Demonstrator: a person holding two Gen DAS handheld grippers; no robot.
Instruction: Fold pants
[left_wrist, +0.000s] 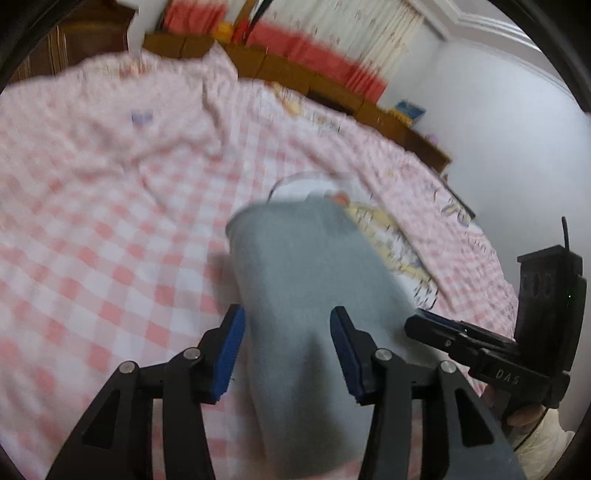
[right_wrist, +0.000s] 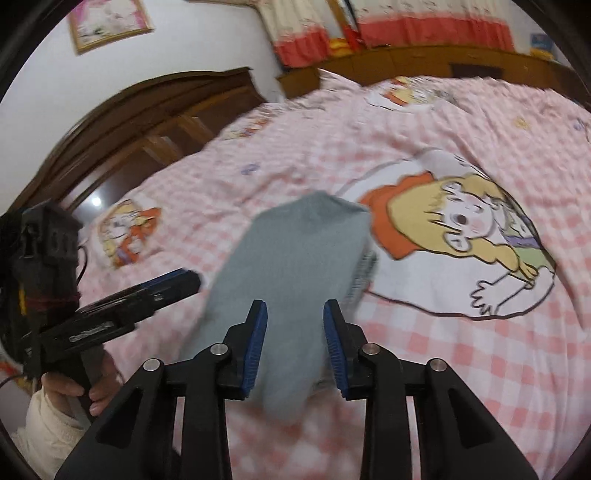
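Left claw (left_wrist: 287, 314): blue pads parted, astride the grey knit folded pants (left_wrist: 306, 266), not pressing. Right claw (right_wrist: 294, 308): narrower, grey cloth between the pads; grip uncertain. Pants flat on the pink-and-white checked cartoon-print bedspread (right_wrist: 424, 350), stretching toward 12 o'clock. Wooden headboard (right_wrist: 147, 122) at 10 o'clock.

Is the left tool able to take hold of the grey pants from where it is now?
Probably yes. The grey pants already lie between the fingers of the left tool, and nothing covers the cloth; the right tool is off to one side.
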